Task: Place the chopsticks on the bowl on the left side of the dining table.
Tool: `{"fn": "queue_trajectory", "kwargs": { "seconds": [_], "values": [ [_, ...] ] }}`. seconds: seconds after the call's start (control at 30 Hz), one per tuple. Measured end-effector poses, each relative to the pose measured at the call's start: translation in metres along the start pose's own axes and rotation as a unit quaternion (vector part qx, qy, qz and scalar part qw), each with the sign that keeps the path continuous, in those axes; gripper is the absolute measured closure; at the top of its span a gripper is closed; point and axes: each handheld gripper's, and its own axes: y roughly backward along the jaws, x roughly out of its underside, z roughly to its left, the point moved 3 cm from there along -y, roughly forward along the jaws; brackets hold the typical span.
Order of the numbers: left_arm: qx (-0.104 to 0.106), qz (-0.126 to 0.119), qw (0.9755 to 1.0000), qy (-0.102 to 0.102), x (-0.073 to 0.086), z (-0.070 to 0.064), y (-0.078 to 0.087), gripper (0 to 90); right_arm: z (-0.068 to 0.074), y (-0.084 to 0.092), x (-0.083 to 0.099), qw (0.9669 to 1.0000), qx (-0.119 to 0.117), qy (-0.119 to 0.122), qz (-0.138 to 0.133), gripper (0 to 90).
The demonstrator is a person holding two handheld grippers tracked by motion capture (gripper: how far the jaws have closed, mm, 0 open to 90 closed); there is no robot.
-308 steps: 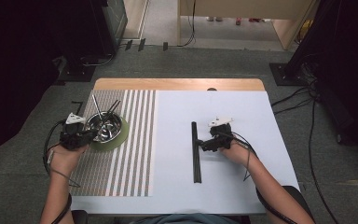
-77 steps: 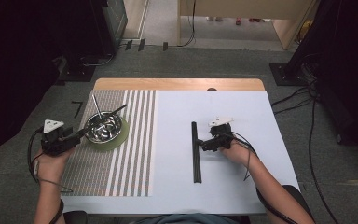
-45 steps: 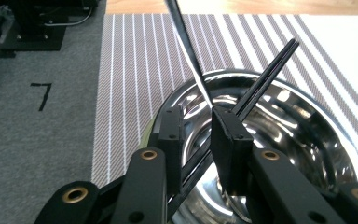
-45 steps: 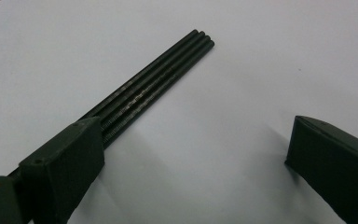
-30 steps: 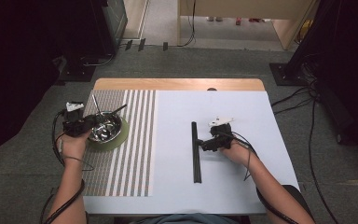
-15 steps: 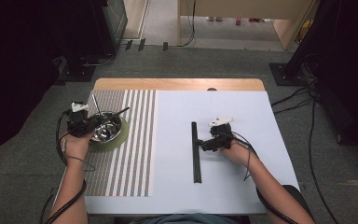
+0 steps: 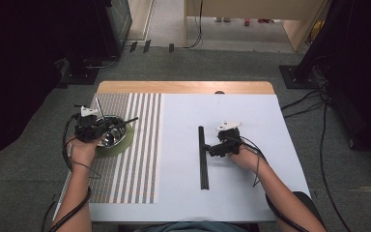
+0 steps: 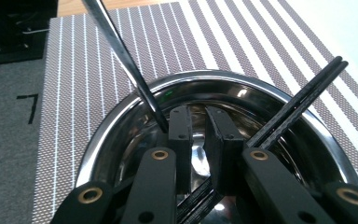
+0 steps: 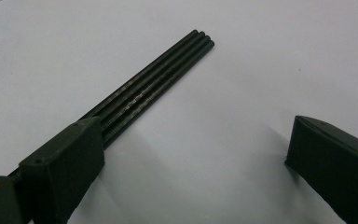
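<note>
Left gripper (image 8: 196, 128) inside the steel bowl (image 8: 121, 121), right gripper (image 9: 193, 158) beside the chopstick bundle (image 9: 158, 84).

The bowl sits on a green coaster (image 7: 125, 140) on the striped placemat (image 7: 140, 145); the left jaws stand nearly closed with a narrow empty gap, a pair of chopsticks (image 8: 303, 100) leaning across the rim beside them and a single stick (image 8: 121, 51) at the other side; the right jaws are spread wide, grasping nothing, one jaw against the bundle lying on the white table (image 7: 251, 183).
</note>
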Motion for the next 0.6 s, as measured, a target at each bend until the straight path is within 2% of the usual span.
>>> {"fn": "queue_trajectory", "kwargs": {
  "seconds": [0.6],
  "values": [
    [0.026, 0.019, 0.9992, -0.025, 0.003, -0.012, 0.002, 81.8, 0.0, 0.0, 0.0, 1.0, 0.001, 0.001, 0.001, 3.6]
  ]
}}
